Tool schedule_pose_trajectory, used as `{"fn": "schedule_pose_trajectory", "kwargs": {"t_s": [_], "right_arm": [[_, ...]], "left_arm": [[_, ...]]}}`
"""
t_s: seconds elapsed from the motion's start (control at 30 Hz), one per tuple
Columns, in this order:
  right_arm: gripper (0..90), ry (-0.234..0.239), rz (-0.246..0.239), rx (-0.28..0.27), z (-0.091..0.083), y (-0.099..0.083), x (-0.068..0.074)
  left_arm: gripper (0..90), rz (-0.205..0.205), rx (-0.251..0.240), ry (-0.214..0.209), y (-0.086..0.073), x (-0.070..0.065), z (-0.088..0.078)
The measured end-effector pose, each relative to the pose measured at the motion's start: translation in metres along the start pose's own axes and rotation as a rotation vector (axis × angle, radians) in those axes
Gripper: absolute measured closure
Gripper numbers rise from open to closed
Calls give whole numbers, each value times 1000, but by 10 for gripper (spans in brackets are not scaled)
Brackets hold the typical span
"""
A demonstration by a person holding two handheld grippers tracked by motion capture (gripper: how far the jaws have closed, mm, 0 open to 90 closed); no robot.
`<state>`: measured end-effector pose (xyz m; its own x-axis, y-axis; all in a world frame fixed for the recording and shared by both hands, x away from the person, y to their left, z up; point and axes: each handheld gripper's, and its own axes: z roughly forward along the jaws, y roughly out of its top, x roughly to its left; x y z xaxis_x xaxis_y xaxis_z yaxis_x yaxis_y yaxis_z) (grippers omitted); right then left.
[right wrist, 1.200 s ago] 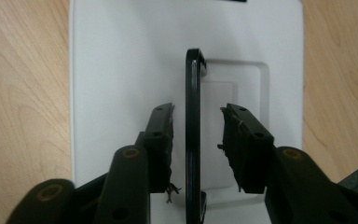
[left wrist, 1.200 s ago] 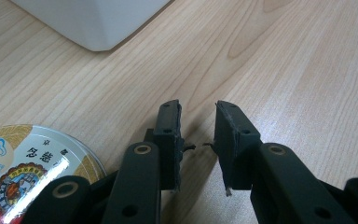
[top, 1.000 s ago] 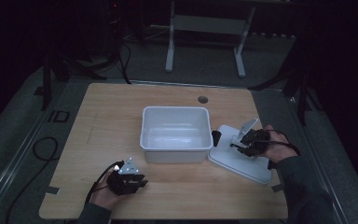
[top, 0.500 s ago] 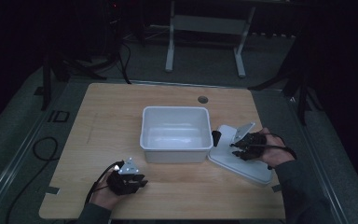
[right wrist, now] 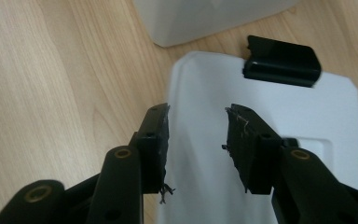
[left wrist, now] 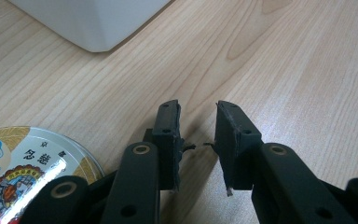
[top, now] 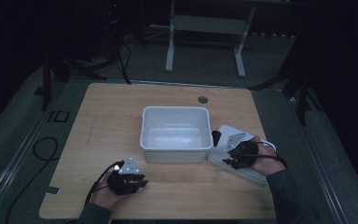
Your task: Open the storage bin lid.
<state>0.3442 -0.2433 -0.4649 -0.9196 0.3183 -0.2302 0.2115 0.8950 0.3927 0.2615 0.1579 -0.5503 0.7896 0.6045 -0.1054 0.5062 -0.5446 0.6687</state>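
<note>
Wooden table [top: 102, 126], grey floor [top: 23, 121], dark room

both my grippers are matte black, the left gripper [top: 140, 183] and the right gripper [top: 229, 158] each carrying a grey three-cornered plate on top. my jaws are flat black pads on chunky arms with brass-coloured rivets, and frayed threads hang off the pad [right wrist: 155, 140] edges. a black cable trails from each. my sleeves are dark.

Tub [top: 175, 133] sits mid-table [top: 102, 116]. Lid [top: 223, 154] lies flat just right of it, clip [right wrist: 281, 60] on its far edge. Tin [left wrist: 23, 163] near front left.
</note>
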Motion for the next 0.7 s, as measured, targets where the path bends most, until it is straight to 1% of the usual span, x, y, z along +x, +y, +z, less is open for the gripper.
{"fn": "schedule_pose_trajectory", "kwargs": {"t_s": [0.13,0.17,0.23,0.37,0.47,0.7], "right_arm": [[574,1,12,-34,5,2,11],[572,-1,5,-34,5,3,14],[569,2,7,-40,7,4,20],[562,23,17,-66,11,6,29],[560,30,37,-74,16,6,34],[539,49,65,-73,33,2,47]], "left_arm": [[704,-2,0,-2,0,0,0],[703,-3,0,-1,0,0,0],[702,-3,1,-2,0,0,0],[703,-9,-1,-7,0,0,0],[700,-6,0,-6,0,0,0],[696,-8,1,-6,0,0,0]]}}
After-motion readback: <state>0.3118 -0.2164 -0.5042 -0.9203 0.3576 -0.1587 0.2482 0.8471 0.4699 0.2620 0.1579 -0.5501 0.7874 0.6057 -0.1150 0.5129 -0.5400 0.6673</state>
